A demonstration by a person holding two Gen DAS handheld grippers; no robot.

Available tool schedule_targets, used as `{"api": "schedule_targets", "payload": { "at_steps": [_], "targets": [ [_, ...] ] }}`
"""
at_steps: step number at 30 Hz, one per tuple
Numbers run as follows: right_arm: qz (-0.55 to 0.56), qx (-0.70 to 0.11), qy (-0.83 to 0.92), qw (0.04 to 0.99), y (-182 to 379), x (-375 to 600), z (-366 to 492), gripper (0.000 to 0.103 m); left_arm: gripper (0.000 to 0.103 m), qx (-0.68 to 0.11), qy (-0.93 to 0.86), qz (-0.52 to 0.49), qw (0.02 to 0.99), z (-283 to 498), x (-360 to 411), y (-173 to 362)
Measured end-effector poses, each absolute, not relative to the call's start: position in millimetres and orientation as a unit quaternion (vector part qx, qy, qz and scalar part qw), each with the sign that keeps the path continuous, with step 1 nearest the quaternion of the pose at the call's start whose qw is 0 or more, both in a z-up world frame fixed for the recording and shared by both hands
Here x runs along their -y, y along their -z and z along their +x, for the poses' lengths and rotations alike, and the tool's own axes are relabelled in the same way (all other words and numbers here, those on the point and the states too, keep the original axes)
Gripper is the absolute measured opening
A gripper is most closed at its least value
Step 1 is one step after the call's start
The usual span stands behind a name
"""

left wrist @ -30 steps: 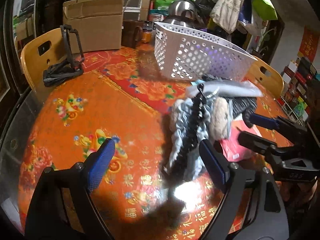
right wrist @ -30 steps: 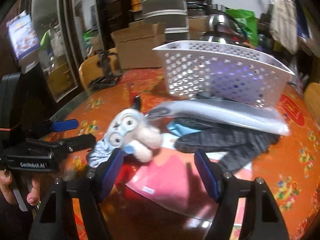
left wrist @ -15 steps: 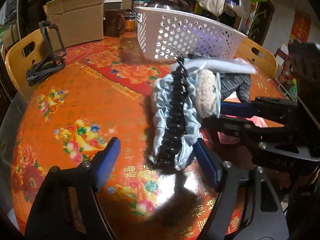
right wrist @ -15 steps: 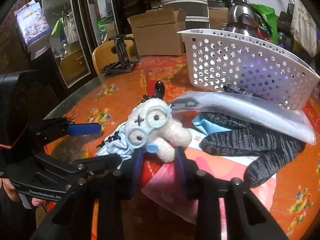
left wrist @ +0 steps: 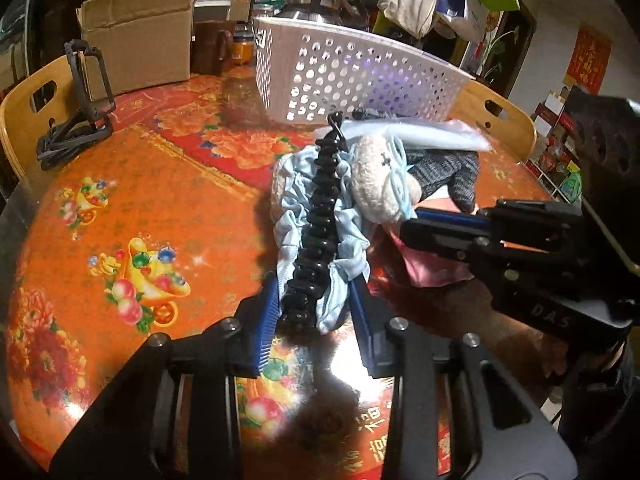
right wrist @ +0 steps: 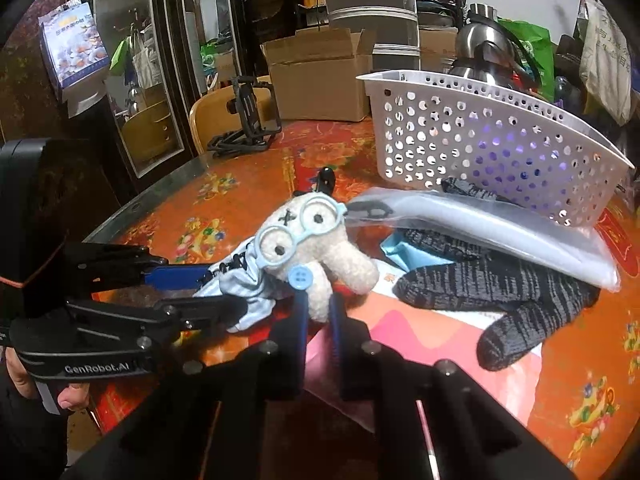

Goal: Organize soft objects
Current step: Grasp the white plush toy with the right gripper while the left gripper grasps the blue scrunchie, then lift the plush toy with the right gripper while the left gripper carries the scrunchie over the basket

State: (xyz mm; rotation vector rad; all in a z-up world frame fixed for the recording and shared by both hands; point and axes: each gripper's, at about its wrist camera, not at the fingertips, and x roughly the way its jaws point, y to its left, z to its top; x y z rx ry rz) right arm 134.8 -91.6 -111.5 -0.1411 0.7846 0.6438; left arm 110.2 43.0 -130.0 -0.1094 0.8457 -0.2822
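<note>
Table (left wrist: 132, 184), white basket (left wrist: 344, 76) at rear, not yet loaded. L gripper (left wrist: 314, 316) now pinching blue scrunchie (left wrist: 340, 240) w/ black clip; 1 s ago its fingers were spread wide. R gripper (right wrist: 318, 316) pinching plush toy (right wrist: 320, 252) low on its body; was spread too. I judge both picks made; lift to basket next.

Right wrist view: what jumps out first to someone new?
The plush toy with pale blue glasses, at mid-frame on the orange floral tablecloth, with the right gripper shut on its lower part. The left gripper comes in from the left, pinching the blue striped cloth beside it. Behind stands a white perforated basket.
</note>
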Motion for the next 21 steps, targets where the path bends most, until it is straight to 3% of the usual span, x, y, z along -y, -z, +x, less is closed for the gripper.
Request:
{"api": "schedule_targets", "payload": {
  "at_steps": [21],
  "targets": [
    [-0.052,-0.307,-0.308,0.899,56,124,97,0.005,0.028,-0.309,0.149,-0.030,0.939,63,-27,53]
  ]
}}
